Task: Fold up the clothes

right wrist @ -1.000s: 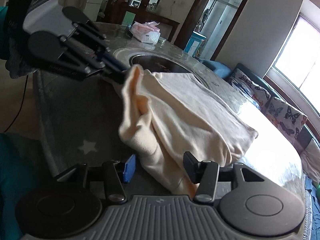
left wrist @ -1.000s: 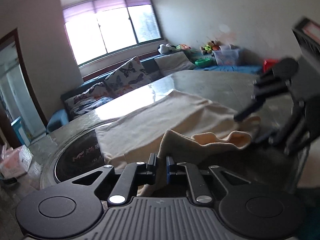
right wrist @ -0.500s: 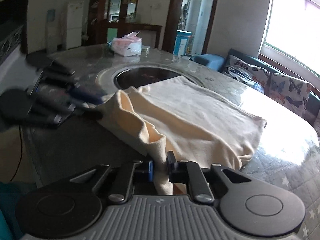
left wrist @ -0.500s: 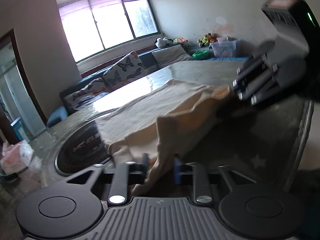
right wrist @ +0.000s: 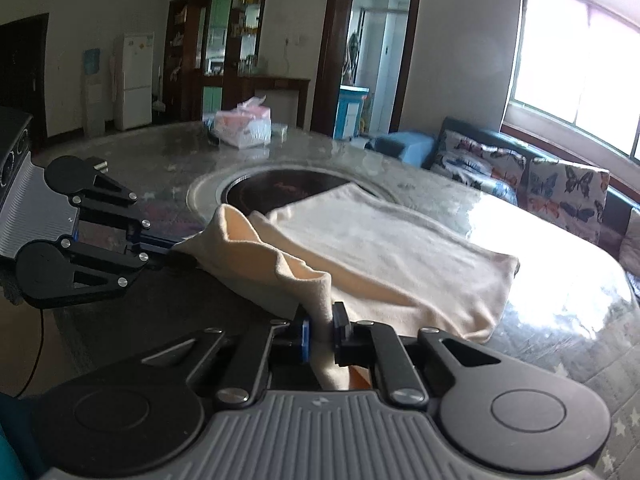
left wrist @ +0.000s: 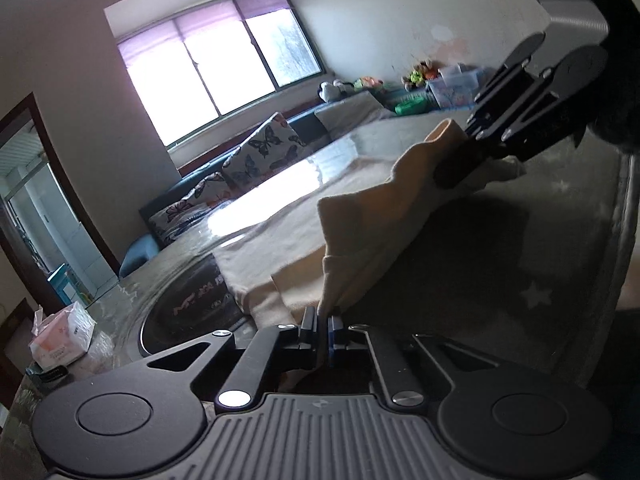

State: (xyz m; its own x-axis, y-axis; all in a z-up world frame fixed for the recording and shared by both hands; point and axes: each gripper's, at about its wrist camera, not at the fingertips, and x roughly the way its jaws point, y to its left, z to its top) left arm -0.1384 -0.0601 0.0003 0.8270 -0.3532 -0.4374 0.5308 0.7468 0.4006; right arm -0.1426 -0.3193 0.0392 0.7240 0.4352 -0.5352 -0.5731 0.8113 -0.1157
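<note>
A cream garment lies on the round marble table, its near edge lifted. It also shows in the left wrist view. My left gripper is shut on one corner of that near edge. My right gripper is shut on the other corner. The edge hangs stretched between the two grippers above the table. The left gripper also shows in the right wrist view, and the right gripper in the left wrist view.
A dark round inset sits in the table's middle, partly under the garment. A tissue pack lies at the far side. A sofa with butterfly cushions stands beyond the table. The table's edge runs close on the right.
Both grippers have closed on the garment's near edge and lifted it. The right gripper was open a second ago; the left opened briefly, then shut again.
</note>
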